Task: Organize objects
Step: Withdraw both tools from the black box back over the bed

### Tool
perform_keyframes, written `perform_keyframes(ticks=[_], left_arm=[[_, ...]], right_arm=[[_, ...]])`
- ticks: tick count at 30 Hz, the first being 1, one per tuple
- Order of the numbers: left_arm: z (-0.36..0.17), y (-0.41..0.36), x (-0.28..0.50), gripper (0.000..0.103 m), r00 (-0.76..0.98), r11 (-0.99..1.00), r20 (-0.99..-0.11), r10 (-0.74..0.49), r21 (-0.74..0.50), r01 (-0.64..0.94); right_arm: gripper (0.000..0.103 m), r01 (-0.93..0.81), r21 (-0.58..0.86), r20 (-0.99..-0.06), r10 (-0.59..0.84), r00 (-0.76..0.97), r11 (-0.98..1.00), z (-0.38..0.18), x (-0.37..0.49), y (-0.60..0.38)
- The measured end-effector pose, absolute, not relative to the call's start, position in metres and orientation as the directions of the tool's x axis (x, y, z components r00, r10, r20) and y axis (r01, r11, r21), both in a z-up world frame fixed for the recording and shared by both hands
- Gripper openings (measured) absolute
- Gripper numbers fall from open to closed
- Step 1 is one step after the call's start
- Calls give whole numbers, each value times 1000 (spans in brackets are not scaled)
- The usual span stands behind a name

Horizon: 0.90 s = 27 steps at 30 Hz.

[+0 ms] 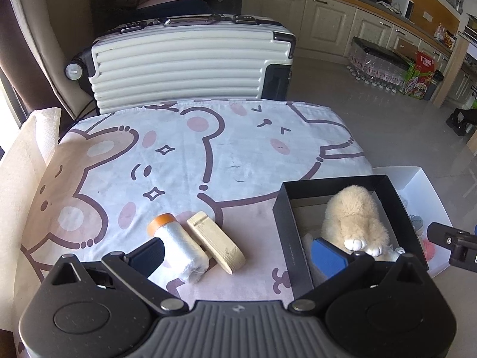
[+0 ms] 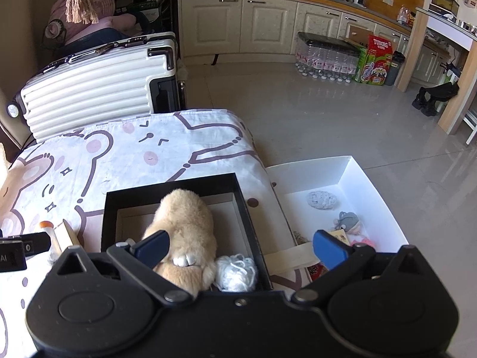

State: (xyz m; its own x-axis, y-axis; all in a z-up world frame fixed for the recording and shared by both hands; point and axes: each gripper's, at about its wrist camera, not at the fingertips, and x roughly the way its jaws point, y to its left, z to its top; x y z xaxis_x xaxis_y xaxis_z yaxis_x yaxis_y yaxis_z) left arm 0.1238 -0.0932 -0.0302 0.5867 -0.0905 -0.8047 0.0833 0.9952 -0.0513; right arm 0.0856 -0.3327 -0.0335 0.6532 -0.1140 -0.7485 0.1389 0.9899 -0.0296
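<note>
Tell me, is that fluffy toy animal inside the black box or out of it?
Inside. The plush toy lies within the black box's walls, beside a white yarn ball.

Two handheld grippers: the left gripper [image 1: 238, 253] had a matte black body with a ribbed grey centre panel bearing a small emblem, round silver pivot pins, black link arms and blue pads on its fingers [image 1: 328, 256]. The right gripper [image 2: 241, 247] was all black, with a small silver screw at its centre, triangular cut-outs, circular embossed discs and blue fingers [image 2: 329, 247].
</note>
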Motion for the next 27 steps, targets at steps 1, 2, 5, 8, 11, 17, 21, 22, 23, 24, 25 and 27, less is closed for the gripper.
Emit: perform_keyframes(ticks=[1, 2, 5, 8, 11, 17, 21, 22, 23, 24, 25, 27], left_arm=[[-31, -90, 124, 103, 586, 996, -806, -85, -49, 77], [-31, -86, 124, 103, 587, 996, -806, -80, -48, 70], [-31, -74, 124, 103, 587, 998, -807, -65, -44, 50], [-31, -61, 124, 103, 586, 999, -809, -46, -34, 31], [-31, -49, 124, 103, 586, 1000, -810, -29, -29, 8], [-30, -26, 120, 103, 587, 999, -810, 0, -22, -30], [-30, -12, 118, 103, 587, 998, -810, 17, -18, -54], [-30, -8, 118, 103, 587, 998, -810, 22, -17, -60], [-30, -5, 117, 103, 587, 998, -809, 26, -16, -66], [-30, -1, 116, 103, 587, 997, -809, 29, -16, -71], [-29, 3, 115, 103, 586, 997, -810, 33, -15, -77], [-30, 10, 114, 103, 585, 996, -810, 41, -13, -89]], right_arm=[[103, 133, -24, -750, -106, 653, 991, -34, 87, -330], [103, 128, -20, -751, -100, 652, 992, -35, 88, -328], [103, 111, -13, -754, -83, 651, 994, -36, 92, -319], [103, 90, -4, -757, -61, 650, 996, -38, 96, -308], [103, 65, 4, -758, -39, 651, 998, -39, 98, -296], [103, 23, 17, -760, -2, 650, 1000, -40, 103, -273], [103, -4, 19, -760, 17, 650, 1000, -41, 106, -258], [103, -13, 19, -760, 23, 650, 1000, -41, 106, -254], [103, -22, 19, -759, 29, 650, 1000, -41, 106, -250], [103, -30, 20, -759, 35, 651, 999, -41, 106, -246], [103, -38, 21, -758, 41, 651, 999, -41, 107, -242], [103, -52, 25, -757, 53, 651, 998, -40, 108, -234]])
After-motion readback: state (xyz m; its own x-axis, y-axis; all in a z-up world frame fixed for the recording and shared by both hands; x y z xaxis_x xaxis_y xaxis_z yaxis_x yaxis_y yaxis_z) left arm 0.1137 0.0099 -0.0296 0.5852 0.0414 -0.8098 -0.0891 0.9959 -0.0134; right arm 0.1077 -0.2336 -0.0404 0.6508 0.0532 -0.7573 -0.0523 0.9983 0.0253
